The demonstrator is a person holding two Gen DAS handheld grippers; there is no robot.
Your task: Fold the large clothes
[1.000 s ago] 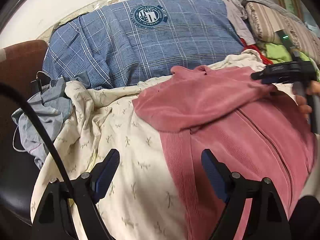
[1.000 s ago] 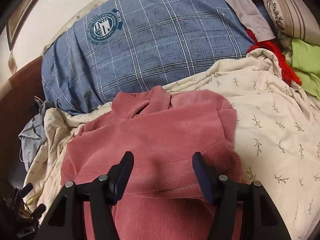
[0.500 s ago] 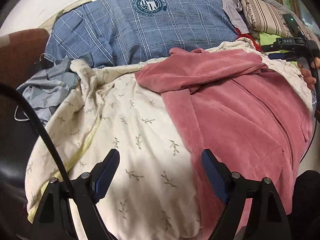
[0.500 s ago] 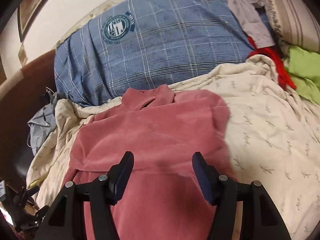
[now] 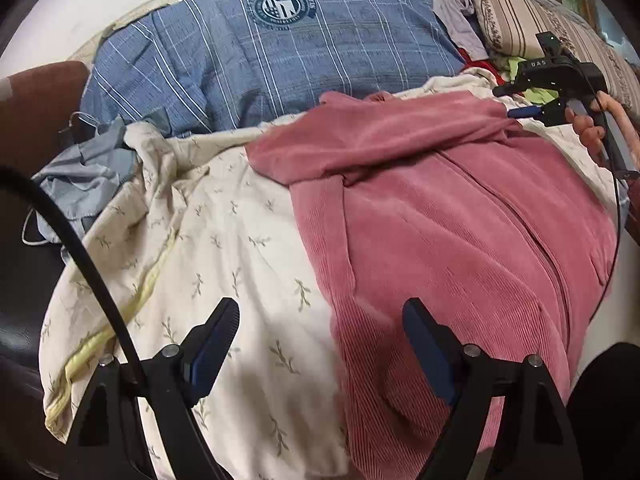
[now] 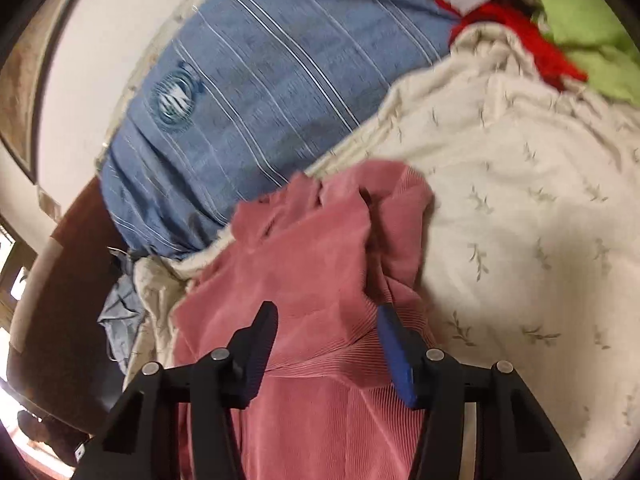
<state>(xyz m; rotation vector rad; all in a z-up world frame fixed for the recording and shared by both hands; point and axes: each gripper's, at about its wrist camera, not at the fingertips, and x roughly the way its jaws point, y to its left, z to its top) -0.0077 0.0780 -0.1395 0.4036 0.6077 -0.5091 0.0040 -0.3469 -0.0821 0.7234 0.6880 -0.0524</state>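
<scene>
A pink corduroy jacket (image 5: pixel 460 216) lies spread on a cream leaf-print sheet (image 5: pixel 224 248), with one sleeve folded across its top. My left gripper (image 5: pixel 320 320) is open and empty, above the jacket's left edge near the hem. My right gripper (image 6: pixel 326 320) is open, low over the jacket's (image 6: pixel 304 264) shoulder, with bunched cloth lying between the jaws. The right gripper also shows in the left wrist view (image 5: pixel 520 110), by the jacket's far right corner.
A blue plaid duvet (image 5: pixel 288 44) is piled at the back. A striped pillow (image 5: pixel 532 28), red cloth (image 6: pixel 520 36) and green cloth (image 6: pixel 592 40) lie at the back right. Crumpled blue cloth (image 5: pixel 84 176) and a brown headboard (image 5: pixel 36 104) are on the left.
The right gripper has dropped closer to the jacket's shoulder and tilted; its view is blurred by motion. The left gripper has pulled back toward the hem over the past second.
</scene>
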